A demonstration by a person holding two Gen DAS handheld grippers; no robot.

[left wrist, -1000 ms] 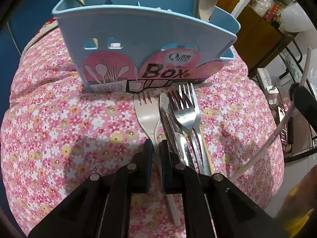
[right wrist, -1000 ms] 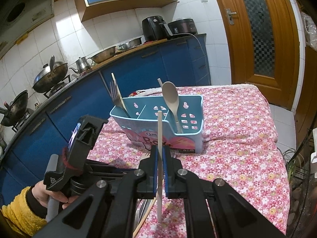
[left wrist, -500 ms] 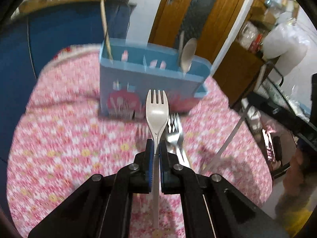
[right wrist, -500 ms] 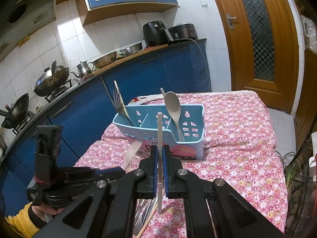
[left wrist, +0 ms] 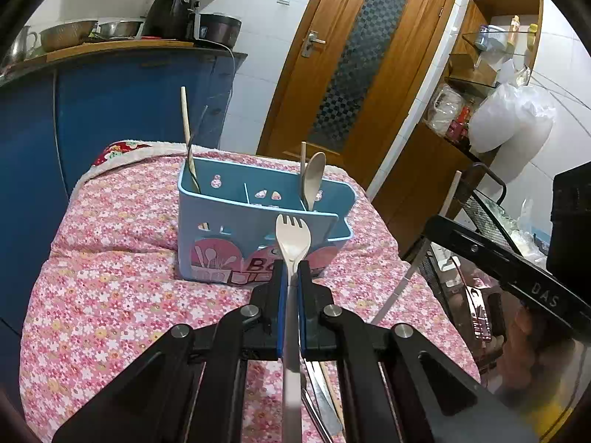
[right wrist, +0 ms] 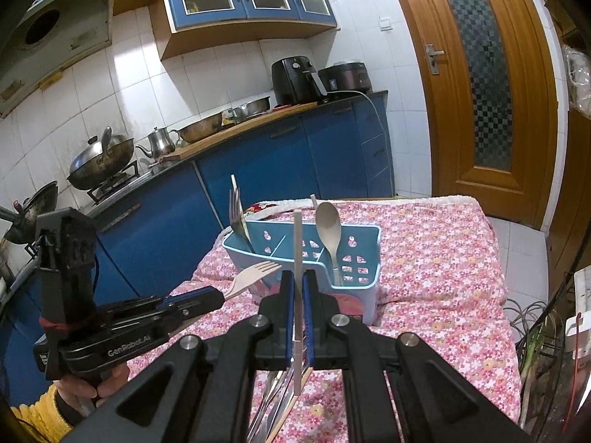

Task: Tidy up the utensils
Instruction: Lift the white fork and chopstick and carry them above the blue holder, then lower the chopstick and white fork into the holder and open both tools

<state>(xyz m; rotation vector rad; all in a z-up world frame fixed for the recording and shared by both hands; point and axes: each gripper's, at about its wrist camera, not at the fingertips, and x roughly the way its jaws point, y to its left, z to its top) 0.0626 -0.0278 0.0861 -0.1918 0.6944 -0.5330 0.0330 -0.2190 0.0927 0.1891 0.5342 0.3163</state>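
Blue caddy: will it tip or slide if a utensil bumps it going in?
The caddy looks like thin plastic, so probably light. It sits on a soft floral cloth, which may resist sliding. The spoon and fork stand tall, so tipping seems likelier.

evenly bright indoor light, sharp focus, heavy fisheye bending, dark corners.

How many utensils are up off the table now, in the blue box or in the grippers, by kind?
Forks: 2, beige fork in left gripper, metal fork in box.
Spoons: 1, beige spoon in box.
Sticks, likely chopsticks: 3, white chopstick in right gripper, tan stick and thin stick in box.
Total: 6.
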